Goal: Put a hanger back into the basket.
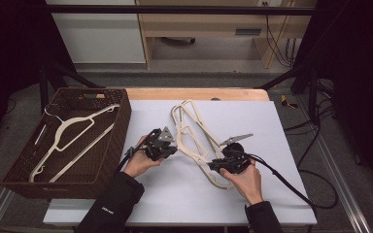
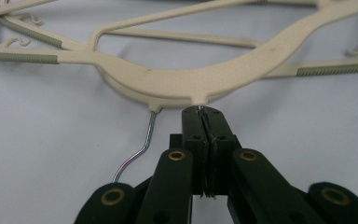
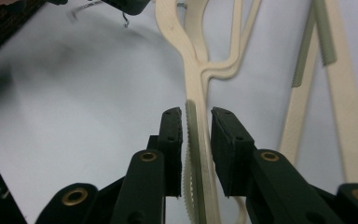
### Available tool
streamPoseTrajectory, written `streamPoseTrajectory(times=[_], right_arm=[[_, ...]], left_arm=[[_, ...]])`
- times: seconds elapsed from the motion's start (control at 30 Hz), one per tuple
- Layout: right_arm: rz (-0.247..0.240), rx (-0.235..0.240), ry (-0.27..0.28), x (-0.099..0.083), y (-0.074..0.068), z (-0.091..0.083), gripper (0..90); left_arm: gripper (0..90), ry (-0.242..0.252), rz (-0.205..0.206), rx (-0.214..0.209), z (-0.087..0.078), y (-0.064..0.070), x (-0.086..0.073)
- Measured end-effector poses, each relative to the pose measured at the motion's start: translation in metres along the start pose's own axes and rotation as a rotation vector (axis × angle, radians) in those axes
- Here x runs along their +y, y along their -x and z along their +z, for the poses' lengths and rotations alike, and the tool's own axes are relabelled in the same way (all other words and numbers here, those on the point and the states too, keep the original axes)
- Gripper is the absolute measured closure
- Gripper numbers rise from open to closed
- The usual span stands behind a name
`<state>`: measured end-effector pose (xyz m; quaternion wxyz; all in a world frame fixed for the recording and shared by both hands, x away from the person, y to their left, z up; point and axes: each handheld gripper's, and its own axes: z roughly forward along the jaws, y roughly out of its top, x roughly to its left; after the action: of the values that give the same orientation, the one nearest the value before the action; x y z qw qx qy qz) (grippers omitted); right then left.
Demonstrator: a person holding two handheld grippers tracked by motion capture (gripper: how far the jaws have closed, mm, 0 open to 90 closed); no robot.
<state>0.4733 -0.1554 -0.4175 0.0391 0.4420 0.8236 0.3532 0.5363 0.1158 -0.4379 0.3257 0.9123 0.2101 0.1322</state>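
Cream plastic hangers [image 1: 190,130] lie stacked on the white table top [image 1: 252,121]. My left gripper [image 1: 175,147] is at their left. In the left gripper view it [image 2: 200,112] is shut on the thin metal hook that leaves the neck of the top hanger [image 2: 177,81]. Beside the jaws curls the bare hook [image 2: 141,145] of the hanger beneath. My right gripper [image 1: 212,165] is at the hangers' near end. In its own view it [image 3: 197,116] stands open, with a hanger arm [image 3: 193,70] and its grey ribbed strip between the jaws, close against one jaw.
A dark wicker basket [image 1: 122,127] stands at the table's left with one cream hanger [image 1: 73,133] lying inside. Cables trail from both grippers toward the near edge. White table surface stretches to the right of the hangers and in front of them.
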Motion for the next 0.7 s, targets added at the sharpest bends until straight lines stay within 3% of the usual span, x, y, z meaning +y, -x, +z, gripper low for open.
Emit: streamPoseTrajectory(times=[0.2, 0.37, 0.4, 0.53, 0.7], right_arm=[[-0.094, -0.040, 0.023, 0.001, -0.001, 0.000, 57.4], [-0.169, -0.075, -0.023, -0.004, -0.004, 0.017, 50.4], [-0.154, -0.079, -0.039, -0.004, -0.005, 0.020, 50.1], [-0.189, -0.097, -0.074, -0.007, -0.005, 0.031, 49.8], [-0.194, -0.108, -0.099, -0.011, -0.005, 0.041, 53.1]], left_arm=[[88.7, -0.015, -0.002, -0.005, -0.003, 0.002, 0.006], [88.7, -0.017, -0.014, -0.011, -0.005, 0.003, 0.009], [88.8, -0.017, -0.019, -0.017, -0.006, 0.003, 0.010], [88.8, -0.024, -0.022, -0.017, -0.008, 0.005, 0.012], [88.7, -0.028, -0.031, -0.021, -0.008, 0.006, 0.013]])
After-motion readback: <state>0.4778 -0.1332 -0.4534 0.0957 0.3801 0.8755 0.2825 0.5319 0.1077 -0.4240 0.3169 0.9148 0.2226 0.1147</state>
